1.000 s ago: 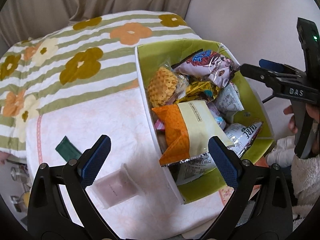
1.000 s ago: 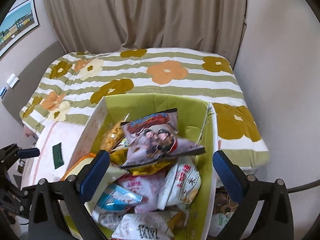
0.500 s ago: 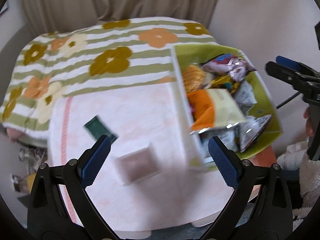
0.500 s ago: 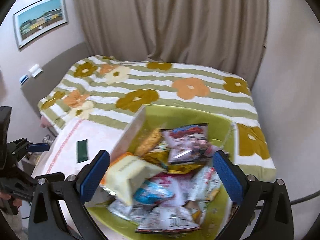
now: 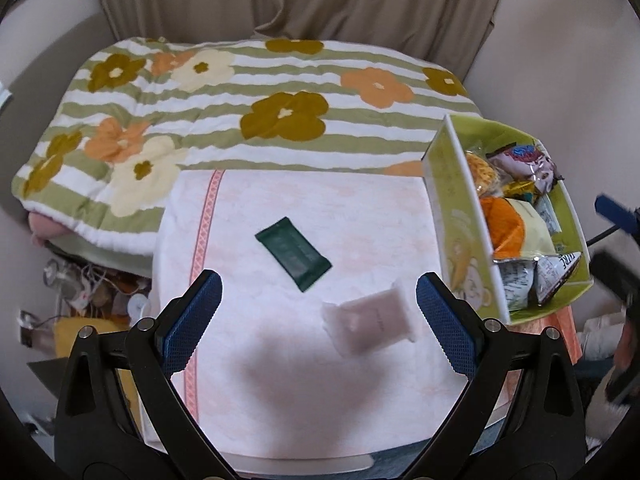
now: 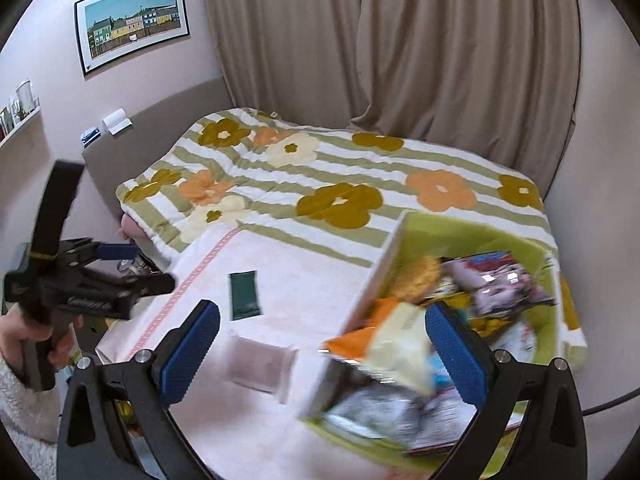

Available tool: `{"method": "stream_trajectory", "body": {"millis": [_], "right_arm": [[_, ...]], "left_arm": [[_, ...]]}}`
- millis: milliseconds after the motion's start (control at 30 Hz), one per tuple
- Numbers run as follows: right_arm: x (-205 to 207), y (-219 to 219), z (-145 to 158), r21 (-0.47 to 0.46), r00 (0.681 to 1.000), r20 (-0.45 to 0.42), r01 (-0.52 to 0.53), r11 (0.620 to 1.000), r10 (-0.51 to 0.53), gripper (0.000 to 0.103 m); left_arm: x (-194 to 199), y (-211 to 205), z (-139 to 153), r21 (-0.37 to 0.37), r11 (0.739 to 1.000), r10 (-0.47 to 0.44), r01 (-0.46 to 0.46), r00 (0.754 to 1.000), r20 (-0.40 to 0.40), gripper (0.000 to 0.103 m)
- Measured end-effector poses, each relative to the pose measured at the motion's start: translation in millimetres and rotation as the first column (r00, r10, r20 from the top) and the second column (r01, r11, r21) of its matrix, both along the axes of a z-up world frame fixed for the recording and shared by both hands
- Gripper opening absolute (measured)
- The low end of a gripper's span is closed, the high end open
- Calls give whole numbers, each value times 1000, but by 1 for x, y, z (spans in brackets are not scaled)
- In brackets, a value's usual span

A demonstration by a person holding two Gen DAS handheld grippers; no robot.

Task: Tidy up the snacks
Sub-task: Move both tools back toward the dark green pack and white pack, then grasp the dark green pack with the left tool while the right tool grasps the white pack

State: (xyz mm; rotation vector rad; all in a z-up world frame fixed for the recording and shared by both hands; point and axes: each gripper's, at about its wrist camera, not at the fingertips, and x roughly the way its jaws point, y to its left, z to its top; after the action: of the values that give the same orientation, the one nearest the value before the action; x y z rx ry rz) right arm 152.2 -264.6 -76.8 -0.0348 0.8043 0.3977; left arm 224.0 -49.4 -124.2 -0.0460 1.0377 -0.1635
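A dark green snack bar (image 5: 294,253) and a pale pink wrapped snack (image 5: 370,322) lie on the pink-white cloth of the table (image 5: 280,360). A green box (image 5: 452,208) at the table's right edge is full of snack bags, with an orange-and-cream bag (image 5: 516,224) on top. My left gripper (image 5: 318,316) is open and empty above the cloth, the pink snack between its fingers. My right gripper (image 6: 326,346) is open and empty over the box's near left corner (image 6: 320,384). The green bar (image 6: 243,294) and pink snack (image 6: 260,364) also show there.
A bed with a striped flowered quilt (image 5: 240,100) lies behind the table, with curtains (image 6: 400,40) beyond. Clutter and cables (image 5: 88,292) sit on the floor left of the table. A wall (image 5: 560,60) stands close on the right.
Both grippers have pulled back and swung left, off the box and toward the cloth. The green bar and pink snack now sit centred in the left view. Both stay open.
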Motion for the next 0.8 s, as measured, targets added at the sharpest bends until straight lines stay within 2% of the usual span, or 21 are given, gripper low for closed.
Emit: {"method": "stream_trajectory", "body": {"millis": [233,367,533,667,800], "right_arm": [[-1,76,-24,3,998,-66,-7,1000,7,102],[2,114,-52,-68,995,-88,32,997,-38,102],[8,128,-102,-85,975,-161,140,987,-152,102],[3,136,-136,-169,967,-140,187,968,-211,102],[-1,137,-159,-215,962,-132,207,954,-238,102]], "left_arm": [[27,39,-14,-22,997,-72,70,996,-61,97],[45,59,-30,-33,993,-118,115,988,-99,97],[63,69,-65,-66,984,-173,164,972,-159,97],[76,62,-98,-71,981,-190,180,961,-203,97],[89,46,-127,-98,984,-169,150,959,-226,97]]}}
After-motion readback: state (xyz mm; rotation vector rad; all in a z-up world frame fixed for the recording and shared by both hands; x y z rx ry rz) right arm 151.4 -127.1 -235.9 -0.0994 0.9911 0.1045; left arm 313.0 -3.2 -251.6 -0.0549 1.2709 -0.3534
